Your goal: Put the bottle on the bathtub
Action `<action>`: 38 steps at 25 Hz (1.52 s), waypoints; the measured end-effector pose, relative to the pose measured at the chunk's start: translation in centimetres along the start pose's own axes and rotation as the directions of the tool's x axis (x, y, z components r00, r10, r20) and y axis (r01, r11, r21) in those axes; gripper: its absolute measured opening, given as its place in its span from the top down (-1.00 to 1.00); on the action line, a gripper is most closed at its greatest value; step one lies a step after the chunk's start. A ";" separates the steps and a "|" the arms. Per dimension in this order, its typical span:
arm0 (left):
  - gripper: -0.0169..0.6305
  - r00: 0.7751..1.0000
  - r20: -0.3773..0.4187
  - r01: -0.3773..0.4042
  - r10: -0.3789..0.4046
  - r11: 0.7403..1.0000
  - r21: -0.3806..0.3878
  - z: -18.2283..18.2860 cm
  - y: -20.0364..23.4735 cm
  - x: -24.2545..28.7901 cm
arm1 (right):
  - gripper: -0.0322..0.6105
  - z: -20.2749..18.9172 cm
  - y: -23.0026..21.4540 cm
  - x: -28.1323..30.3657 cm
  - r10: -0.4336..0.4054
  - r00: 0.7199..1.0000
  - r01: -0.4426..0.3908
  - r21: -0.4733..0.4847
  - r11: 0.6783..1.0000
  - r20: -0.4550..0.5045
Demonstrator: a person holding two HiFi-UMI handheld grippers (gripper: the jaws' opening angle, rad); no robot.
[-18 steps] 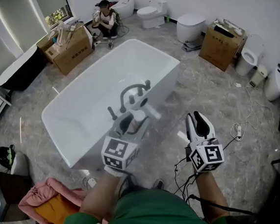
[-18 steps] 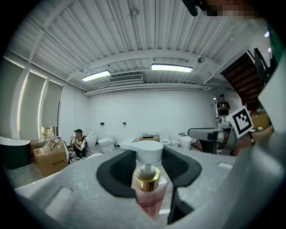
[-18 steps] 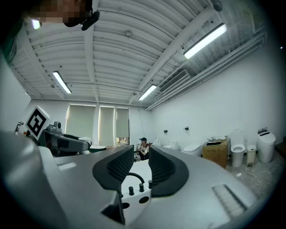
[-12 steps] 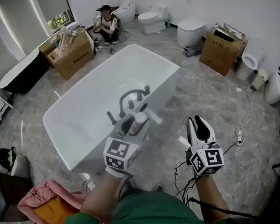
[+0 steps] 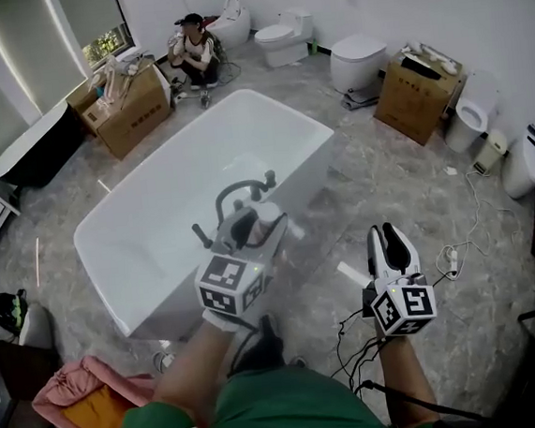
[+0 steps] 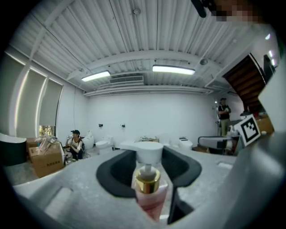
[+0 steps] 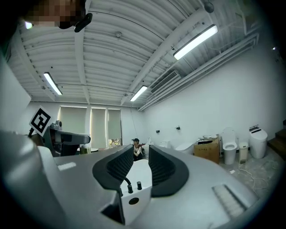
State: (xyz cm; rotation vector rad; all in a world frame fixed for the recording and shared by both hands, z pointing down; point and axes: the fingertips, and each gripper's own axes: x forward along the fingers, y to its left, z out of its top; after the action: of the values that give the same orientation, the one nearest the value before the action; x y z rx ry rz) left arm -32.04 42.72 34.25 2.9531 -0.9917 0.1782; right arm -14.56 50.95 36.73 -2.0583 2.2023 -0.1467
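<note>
Left gripper [image 6: 149, 172]: jaws clamped on the pump bottle [image 6: 149, 197]; nothing else is between them.
Bottle: pink body, gold collar, white pump head; upright between the left jaws, with the pump head above them.
Bottle position: in the head view, over the near long rim of the bathtub [image 5: 148, 239], just beside the faucet [image 5: 239, 190]; contact with the rim cannot be determined.
Right gripper [image 5: 388, 242]: jaws apart, gripping nothing; the tub end and faucet knobs show through the gap.
Right gripper position: low at the right, over the grey floor [image 5: 386, 178], apart from the tub.
Surroundings: a cardboard box [image 5: 125, 104] and a crouching person [image 5: 195, 51] beyond the tub's far end.
</note>
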 end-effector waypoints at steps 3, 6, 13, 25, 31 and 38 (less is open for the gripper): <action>0.41 1.000 -0.004 0.023 -0.023 1.000 -0.004 -0.4 1.2 3.2 | 0.57 -0.7 -1.7 1.7 -0.022 1.000 0.022 -0.003 1.000 -0.008; 0.41 0.998 -0.012 0.055 -0.056 0.998 -0.019 -1.3 3.2 6.6 | 0.58 -1.1 -3.2 4.2 -0.059 0.998 0.058 -0.013 0.998 -0.027; 0.41 0.985 -0.001 0.171 -0.171 0.985 -0.017 -1.3 6.4 16.0 | 0.58 -0.1 -8.4 11.4 -0.181 0.982 0.179 -0.024 0.983 -0.059; 0.40 0.962 -0.032 0.268 -0.270 0.962 -0.043 -3.4 14.6 26.3 | 0.58 -1.7 -10.4 23.6 -0.251 0.962 0.251 -0.018 0.968 -0.106; 0.39 0.965 -0.049 0.256 -0.258 0.965 -0.049 -3.4 16.0 31.4 | 0.58 -2.1 -14.1 26.9 -0.251 0.961 0.253 -0.001 0.968 -0.118; 0.39 0.974 -0.062 0.217 -0.218 0.976 -0.025 -2.8 16.0 38.7 | 0.58 -1.9 -20.8 31.8 -0.196 0.976 0.198 0.016 0.980 -0.092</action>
State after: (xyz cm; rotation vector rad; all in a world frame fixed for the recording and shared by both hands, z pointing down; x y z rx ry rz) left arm -11.31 6.87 41.25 2.9888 -0.6516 0.2559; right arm 3.51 17.76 41.07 -2.2959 2.0278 -0.2907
